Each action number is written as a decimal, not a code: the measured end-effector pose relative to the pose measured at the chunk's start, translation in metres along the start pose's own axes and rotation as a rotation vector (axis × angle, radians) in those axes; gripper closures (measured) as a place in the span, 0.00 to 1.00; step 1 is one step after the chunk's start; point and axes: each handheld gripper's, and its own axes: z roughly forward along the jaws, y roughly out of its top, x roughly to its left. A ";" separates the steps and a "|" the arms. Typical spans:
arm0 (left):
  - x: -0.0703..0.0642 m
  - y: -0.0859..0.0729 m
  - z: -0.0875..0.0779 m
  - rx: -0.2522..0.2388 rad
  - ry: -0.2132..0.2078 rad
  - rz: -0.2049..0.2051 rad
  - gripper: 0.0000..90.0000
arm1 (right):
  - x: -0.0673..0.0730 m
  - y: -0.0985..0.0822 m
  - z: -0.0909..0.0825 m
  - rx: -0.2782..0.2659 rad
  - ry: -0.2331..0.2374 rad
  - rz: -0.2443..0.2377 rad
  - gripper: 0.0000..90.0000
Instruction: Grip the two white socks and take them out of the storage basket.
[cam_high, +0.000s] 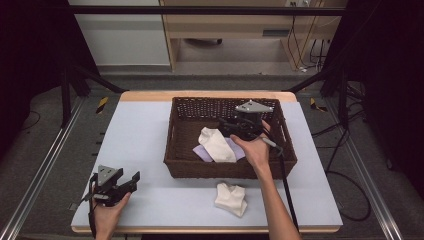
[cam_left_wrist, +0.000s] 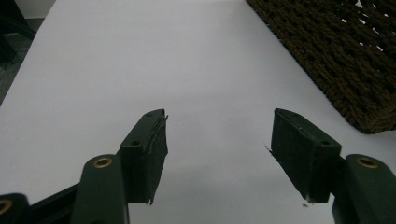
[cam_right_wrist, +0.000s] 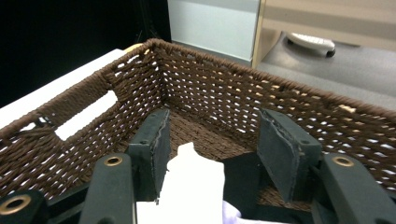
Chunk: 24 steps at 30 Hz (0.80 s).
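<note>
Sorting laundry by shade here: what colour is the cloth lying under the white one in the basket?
Pale lilac cloth, best in the high view.

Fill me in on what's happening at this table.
A person is moving cloths into a brown basket. The right claw is over the basket, jaws apart above a white cloth that lies on a lilac cloth inside; nothing looks gripped. Another white cloth waits on the table in front of the basket. The left claw sits open and empty near the table's front left corner.
</note>
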 end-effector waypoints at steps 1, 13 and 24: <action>0.000 0.000 0.000 0.000 0.000 0.000 0.39 | 0.000 0.000 0.000 0.000 0.000 0.000 0.49; 0.000 0.000 0.001 0.002 -0.001 0.000 0.39 | -0.004 -0.020 0.044 0.150 -0.012 -0.025 0.43; 0.000 0.000 0.001 0.004 -0.001 0.002 0.39 | 0.001 -0.038 0.062 0.287 0.014 -0.064 0.34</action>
